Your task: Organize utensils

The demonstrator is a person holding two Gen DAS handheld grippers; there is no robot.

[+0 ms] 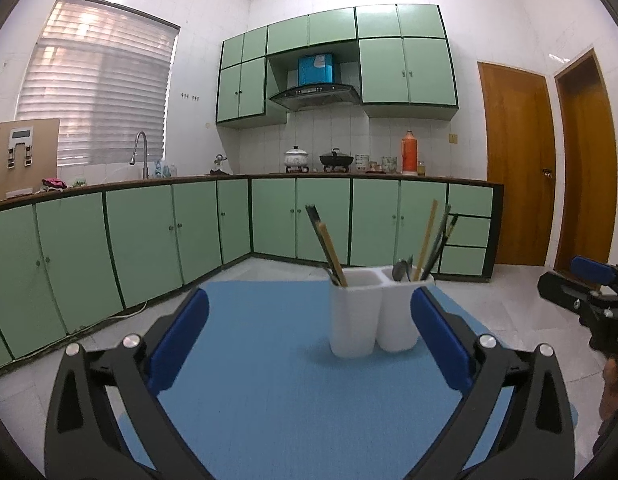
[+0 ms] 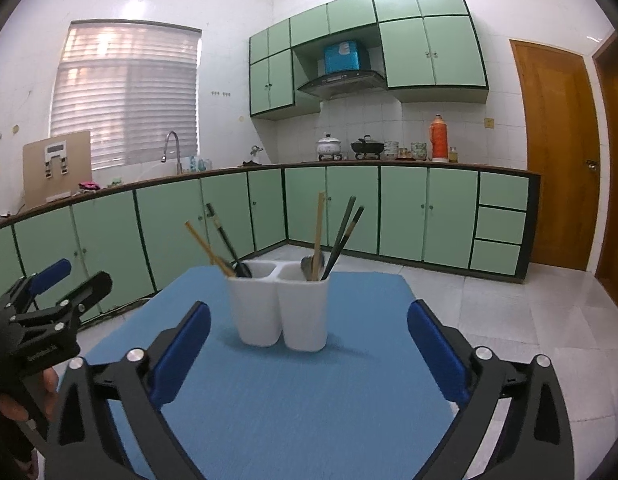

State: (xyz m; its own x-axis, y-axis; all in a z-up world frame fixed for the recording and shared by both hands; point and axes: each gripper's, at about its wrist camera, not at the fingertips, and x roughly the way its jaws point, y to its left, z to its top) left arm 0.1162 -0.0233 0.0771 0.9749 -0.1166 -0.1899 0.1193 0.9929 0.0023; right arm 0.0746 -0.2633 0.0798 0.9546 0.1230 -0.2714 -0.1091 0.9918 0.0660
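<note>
Both tools were released and empty: the left tool and right tool hung low in frame over the blue tabletop. The utensils stood in the white holder at centre; sorting looked finished, leaving only withdrawal.

place: home kitchen | cues: green cabinets, range hood, sink faucet

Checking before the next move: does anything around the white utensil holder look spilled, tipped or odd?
Nothing stands out. The white two-compartment holder stands upright on the blue mat, chopsticks and a spoon leaning inside. Both grippers, left and right, are open and empty.
</note>
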